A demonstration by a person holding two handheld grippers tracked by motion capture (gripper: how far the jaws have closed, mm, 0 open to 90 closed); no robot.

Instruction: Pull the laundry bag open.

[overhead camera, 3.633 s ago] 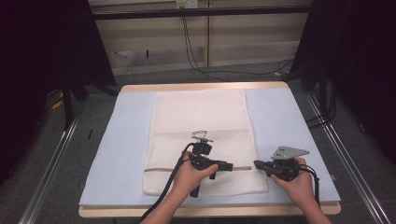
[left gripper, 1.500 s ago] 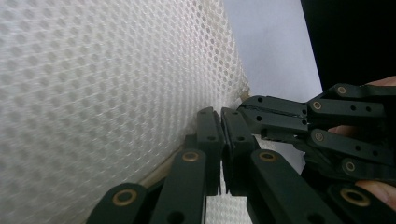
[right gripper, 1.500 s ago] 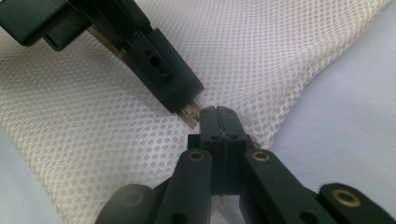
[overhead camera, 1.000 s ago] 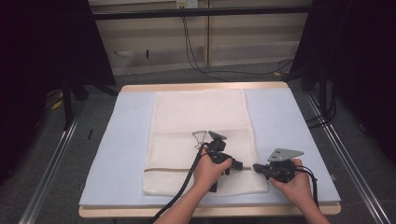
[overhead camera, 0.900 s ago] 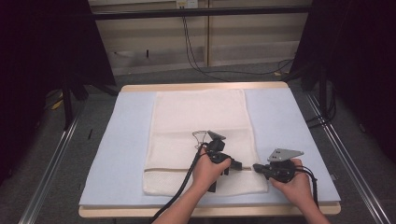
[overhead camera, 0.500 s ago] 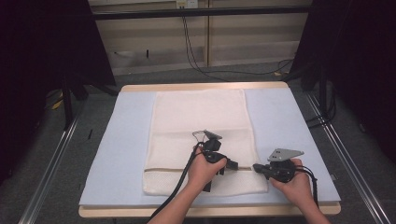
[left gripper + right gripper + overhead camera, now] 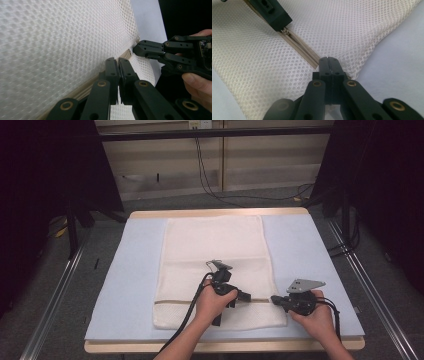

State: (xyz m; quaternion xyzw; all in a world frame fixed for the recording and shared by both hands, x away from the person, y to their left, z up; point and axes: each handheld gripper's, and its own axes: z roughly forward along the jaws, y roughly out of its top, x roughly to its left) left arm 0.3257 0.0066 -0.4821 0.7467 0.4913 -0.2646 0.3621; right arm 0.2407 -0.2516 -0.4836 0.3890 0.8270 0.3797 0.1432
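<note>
A white mesh bag lies flat on the blue mat, with a beige zipper running across its near end. My left gripper is over the zipper's right part, shut on the zipper pull; its closed tips rest against the mesh. My right gripper is shut on the zipper's end at the bag's right edge. In the right gripper view the left gripper holds the slider on the zipper a short way ahead. The right gripper appears close by in the left gripper view.
The mat covers a wooden table whose front edge is near the person's forearms. Bare mat lies left and right of the bag. Metal floor rails flank the table, and cables hang at the back wall.
The left gripper slid right along the zipper toward the right gripper, then drew back slightly left over the last second. The right gripper has stayed in place.
</note>
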